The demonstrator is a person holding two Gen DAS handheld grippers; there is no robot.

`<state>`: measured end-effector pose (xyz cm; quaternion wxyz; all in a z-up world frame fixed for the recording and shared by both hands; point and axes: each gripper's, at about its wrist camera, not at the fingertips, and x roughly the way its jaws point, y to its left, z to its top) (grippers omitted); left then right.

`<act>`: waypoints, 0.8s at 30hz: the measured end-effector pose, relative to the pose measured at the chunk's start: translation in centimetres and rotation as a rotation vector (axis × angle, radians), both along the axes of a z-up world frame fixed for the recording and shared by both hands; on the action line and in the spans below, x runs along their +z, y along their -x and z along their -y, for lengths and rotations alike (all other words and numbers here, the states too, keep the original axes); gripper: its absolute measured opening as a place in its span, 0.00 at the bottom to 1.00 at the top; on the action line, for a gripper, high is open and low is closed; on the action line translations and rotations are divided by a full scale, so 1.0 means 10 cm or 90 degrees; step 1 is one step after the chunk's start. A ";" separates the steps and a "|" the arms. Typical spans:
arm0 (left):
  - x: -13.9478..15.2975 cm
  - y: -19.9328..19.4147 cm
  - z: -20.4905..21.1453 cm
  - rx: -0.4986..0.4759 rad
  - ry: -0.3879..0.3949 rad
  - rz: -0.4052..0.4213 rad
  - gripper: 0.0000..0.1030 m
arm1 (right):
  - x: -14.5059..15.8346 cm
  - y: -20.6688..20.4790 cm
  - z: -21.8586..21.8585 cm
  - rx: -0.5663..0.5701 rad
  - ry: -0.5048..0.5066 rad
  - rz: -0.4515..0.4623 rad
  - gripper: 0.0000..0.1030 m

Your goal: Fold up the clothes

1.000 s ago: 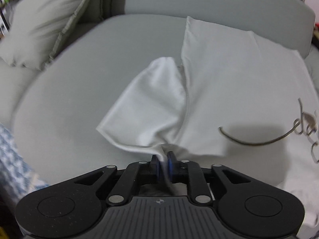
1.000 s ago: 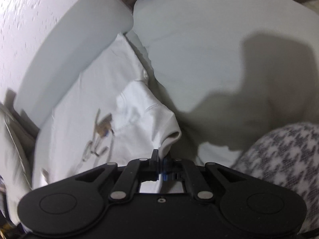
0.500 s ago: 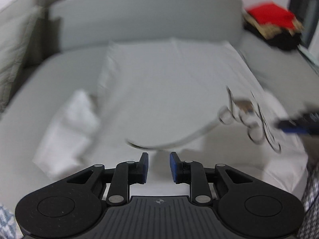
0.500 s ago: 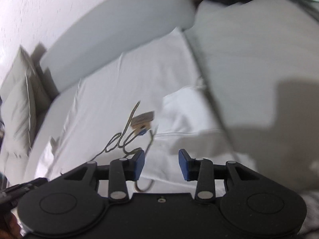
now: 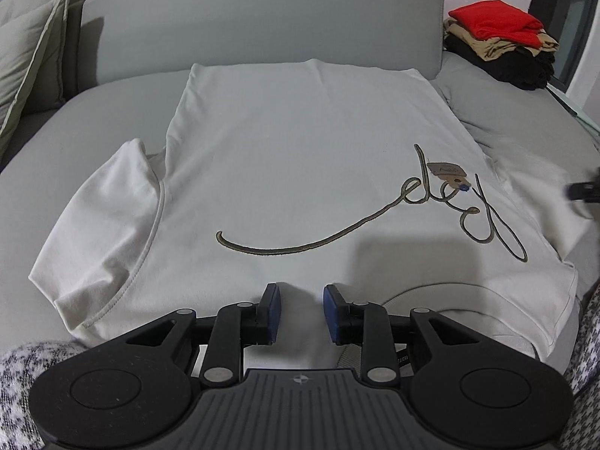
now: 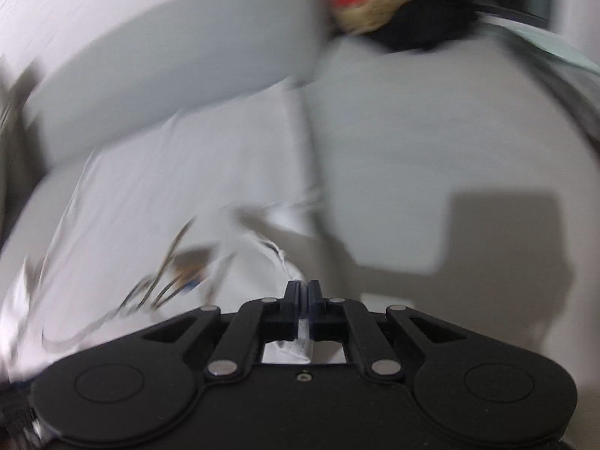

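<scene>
your left claw (image 5: 299, 309) apart, empty, over white t-shirt (image 5: 285, 157) on grey sofa (image 5: 93, 120); right claw (image 6: 303, 297) just closed, clamped on shirt fabric.

A second ago the left gripper (image 5: 301, 309) pinches a bunched fold of the white T-shirt (image 5: 300, 142); now its jaws stand apart with nothing between them, hovering over the shirt's near edge by the collar. The shirt, crumpled before, lies spread flat on the grey sofa (image 5: 262, 22), its script lettering (image 5: 375, 221) fully readable and the left sleeve (image 5: 108, 221) laid out. The right gripper (image 6: 303, 302) let go half a second back and its jaws have just been closing, now clamped on a ridge of the shirt's fabric.
</scene>
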<state>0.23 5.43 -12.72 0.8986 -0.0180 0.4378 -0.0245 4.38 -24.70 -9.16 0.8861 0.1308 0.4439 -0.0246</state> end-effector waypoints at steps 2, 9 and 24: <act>0.00 0.00 0.00 0.000 0.005 0.003 0.27 | -0.02 0.09 0.34 -0.073 -0.003 -0.006 0.04; 0.02 0.03 -0.03 0.005 0.014 0.010 0.28 | -0.12 0.25 0.89 -0.230 -0.124 0.008 0.09; 0.49 0.27 -0.12 -0.003 0.006 -0.002 0.25 | -0.36 0.34 0.26 -0.091 -0.083 -0.122 0.08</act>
